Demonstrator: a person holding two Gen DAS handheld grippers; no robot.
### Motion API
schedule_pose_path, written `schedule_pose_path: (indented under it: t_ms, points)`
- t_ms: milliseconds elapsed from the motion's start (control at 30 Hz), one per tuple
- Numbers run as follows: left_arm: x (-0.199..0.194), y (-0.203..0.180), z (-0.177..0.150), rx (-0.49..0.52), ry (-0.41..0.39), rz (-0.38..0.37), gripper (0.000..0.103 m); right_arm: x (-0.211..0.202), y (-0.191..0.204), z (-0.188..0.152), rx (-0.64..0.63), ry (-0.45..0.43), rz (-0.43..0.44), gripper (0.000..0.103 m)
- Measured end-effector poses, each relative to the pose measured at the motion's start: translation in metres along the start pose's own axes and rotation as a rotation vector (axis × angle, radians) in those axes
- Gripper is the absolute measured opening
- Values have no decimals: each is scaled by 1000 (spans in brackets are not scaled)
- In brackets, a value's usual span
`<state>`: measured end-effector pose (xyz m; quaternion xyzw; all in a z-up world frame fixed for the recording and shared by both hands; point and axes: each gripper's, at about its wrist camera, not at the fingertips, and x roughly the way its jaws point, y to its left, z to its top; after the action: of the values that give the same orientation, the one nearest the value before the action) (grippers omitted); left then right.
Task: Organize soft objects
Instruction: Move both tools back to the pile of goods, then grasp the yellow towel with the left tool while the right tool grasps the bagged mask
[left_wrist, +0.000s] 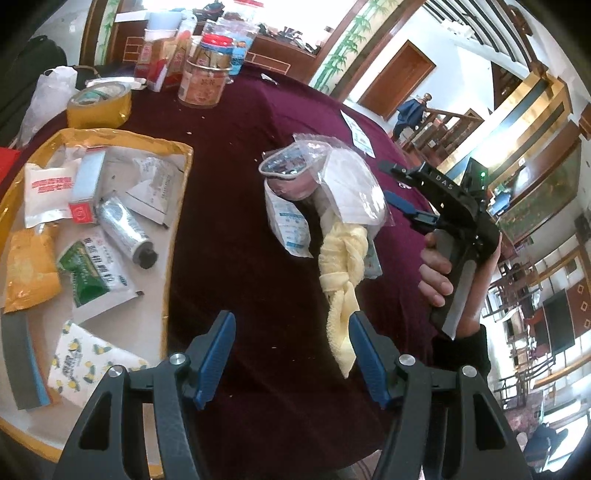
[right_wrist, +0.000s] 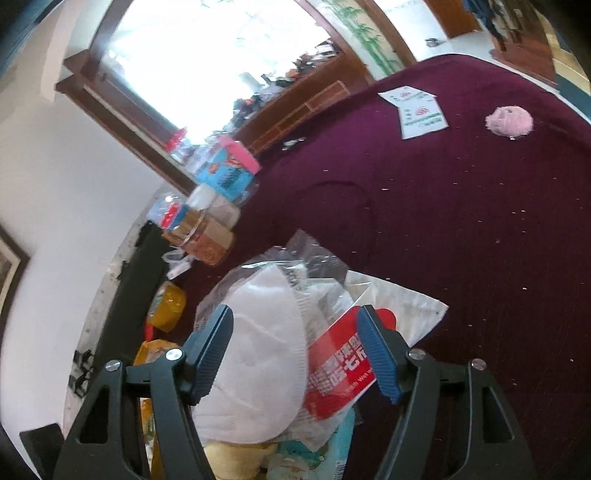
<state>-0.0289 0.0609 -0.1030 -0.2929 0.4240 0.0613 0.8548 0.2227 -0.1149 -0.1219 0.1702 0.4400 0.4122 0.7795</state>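
Tray (left_wrist: 177, 147) left of towel (left_wrist: 341, 258) – jars (left_wrist: 203, 77) behind, mask bag (left_wrist: 351, 188) atop towel.

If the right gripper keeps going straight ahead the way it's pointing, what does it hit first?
Probably the bagged white mask on the soft pile, which already sits between the open right gripper fingers; depth is hard to judge.

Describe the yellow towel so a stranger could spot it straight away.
Start at the dark red tablecloth, with a yellow-rimmed tray of packets on one side. Near the middle of the cloth lies a small pile of clear plastic bags. The yellow towel sticks out from under that pile toward the left gripper; it is the only knotted, fluffy, pale yellow cloth there, and it is not wrapped in plastic.
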Motion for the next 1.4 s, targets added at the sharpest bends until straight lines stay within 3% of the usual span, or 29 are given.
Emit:
schedule_pose_path:
  t_ms: [300, 433, 600, 733, 833, 1000, 1067, 1133, 1167, 1233, 1400]
  points:
    - [21, -13, 4, 28, 47, -11, 67, 2, 11, -5, -31, 34, 96, 66]
    - [25, -14, 6, 28, 59, -10, 67, 6, 7, -3, -29, 49, 62, 66]
    - [27, -18, 6, 37, 61, -15, 67, 13, 4, 0, -26, 64, 81, 67]
    - [28, -21, 4, 46, 66, -10, 67, 20, -3, 7, 29, 72, 154, 66]
    - [26, -21, 4, 44, 63, -6, 67, 18, -3, 4, 17, 80, 149, 49]
    - [28, -16, 4, 29, 70, 1, 67, 7, -6, -9, 31, 116, 171, 49]
    - [29, -16, 4, 29, 76, 0, 67, 9, -5, -10, 28, 127, 165, 43]
    - [28, -18, 4, 35, 71, -2, 67, 12, -3, -11, 14, 136, 147, 10]
    - [28, -19, 4, 37, 71, -2, 67, 13, -2, -12, 2, 135, 120, 3]
    - [30, -19, 3, 38, 76, -4, 67, 15, -3, -13, -5, 143, 76, 0]
    - [36, -20, 4, 35, 90, -5, 67, 2, 1, -12, -29, 86, 105, 0]
